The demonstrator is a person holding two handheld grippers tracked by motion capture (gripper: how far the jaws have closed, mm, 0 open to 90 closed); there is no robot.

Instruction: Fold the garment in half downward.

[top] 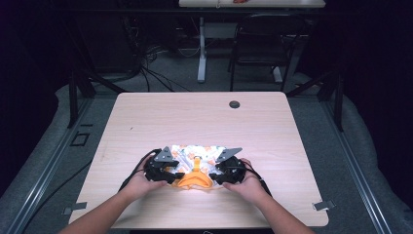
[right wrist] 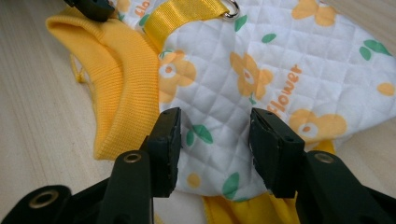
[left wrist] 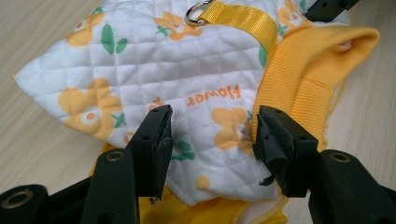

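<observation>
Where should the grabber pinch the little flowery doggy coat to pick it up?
Probably the thick yellow ribbed collar of the quilted coat. It stands up as a folded ridge, so the left gripper, whose fingers are open just above the cloth, could slide sideways and pinch across that rim. The flat quilted panel gives little to grab.

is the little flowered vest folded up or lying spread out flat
Folded. The vest lies doubled on the table, its side tucked under into a corner, yellow lining peeking out beneath the quilted top.

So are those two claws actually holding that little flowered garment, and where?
No. Both the left gripper and the right gripper stand open over the garment, near its yellow collar; neither pinches it.
</observation>
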